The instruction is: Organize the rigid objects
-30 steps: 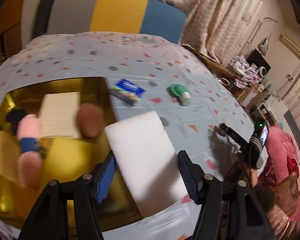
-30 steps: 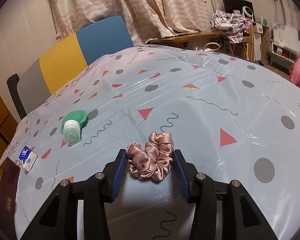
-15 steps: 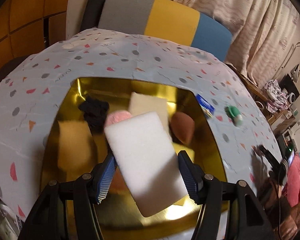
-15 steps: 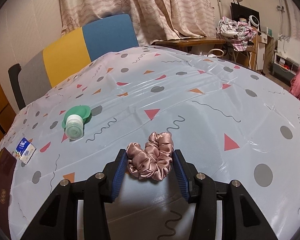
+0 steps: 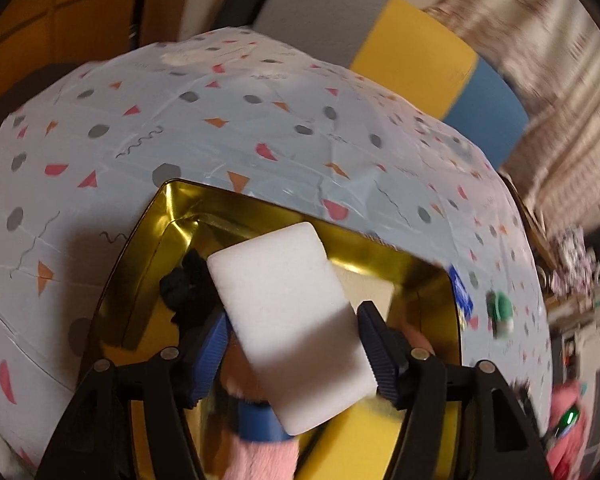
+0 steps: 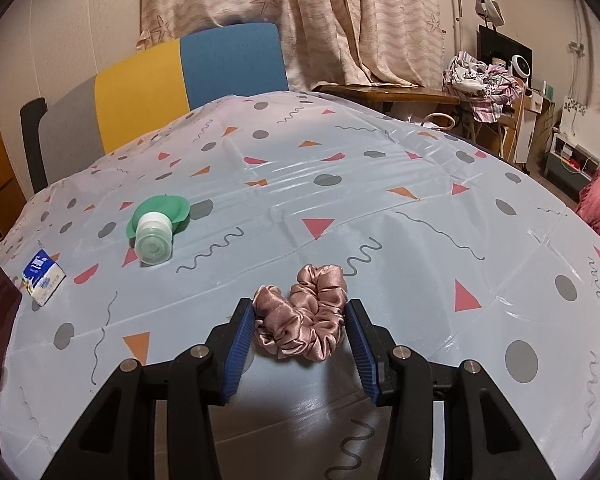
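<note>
Counted one shiny gold rectangular tray (image 5: 148,240), two white foam blocks, one big (image 5: 292,328) and one flatter behind it (image 5: 370,292). One black fabric lump (image 5: 184,284), one yellow sponge (image 5: 356,436). Out on the table: one pink satin scrunchie (image 6: 304,320), one green squeeze bottle (image 6: 156,228), one small blue-white tissue pack (image 6: 43,276).

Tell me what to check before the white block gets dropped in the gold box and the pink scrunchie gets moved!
1. White block is over the gold box: ok.
2. Left hand-held gripper has let go: cannot tell; its jaws have just been opening, the block is between them.
3. Free spot under the block: not ok; a pink fluffy thing lies below.
4. Pink scrunchie sits between the right hand-held gripper fingers: ok.
5. Scrunchie lifted off the tablecloth: cannot tell.
</note>
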Tool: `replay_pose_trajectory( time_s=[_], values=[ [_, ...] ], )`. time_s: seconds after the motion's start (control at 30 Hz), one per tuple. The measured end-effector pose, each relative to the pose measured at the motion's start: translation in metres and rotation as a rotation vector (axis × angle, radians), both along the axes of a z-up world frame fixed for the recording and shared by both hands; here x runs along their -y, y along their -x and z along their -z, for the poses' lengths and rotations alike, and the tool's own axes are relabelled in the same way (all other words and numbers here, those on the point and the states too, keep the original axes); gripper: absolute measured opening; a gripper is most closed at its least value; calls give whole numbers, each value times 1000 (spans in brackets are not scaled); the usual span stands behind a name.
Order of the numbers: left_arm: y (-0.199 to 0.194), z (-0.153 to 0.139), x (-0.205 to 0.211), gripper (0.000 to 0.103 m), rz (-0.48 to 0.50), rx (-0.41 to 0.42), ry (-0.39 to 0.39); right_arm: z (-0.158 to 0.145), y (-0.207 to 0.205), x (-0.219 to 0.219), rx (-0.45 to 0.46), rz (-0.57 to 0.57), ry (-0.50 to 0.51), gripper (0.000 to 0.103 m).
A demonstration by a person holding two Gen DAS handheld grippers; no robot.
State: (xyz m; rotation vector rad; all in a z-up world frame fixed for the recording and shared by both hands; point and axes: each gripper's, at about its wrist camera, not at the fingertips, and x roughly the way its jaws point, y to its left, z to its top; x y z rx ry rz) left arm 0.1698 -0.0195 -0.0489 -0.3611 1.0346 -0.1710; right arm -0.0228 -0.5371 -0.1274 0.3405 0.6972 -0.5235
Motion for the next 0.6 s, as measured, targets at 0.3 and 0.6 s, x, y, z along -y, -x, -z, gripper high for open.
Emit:
replay_pose_trajectory(
  time_s=[0.3, 0.6],
  values=[
    [-13, 10, -11, 82, -103, -54, 121, 1, -2, -2, -16, -2, 13, 49],
    [33, -22, -10, 82, -29, 110, -68, -8, 4, -8, 39, -23, 39, 49]
  ],
)
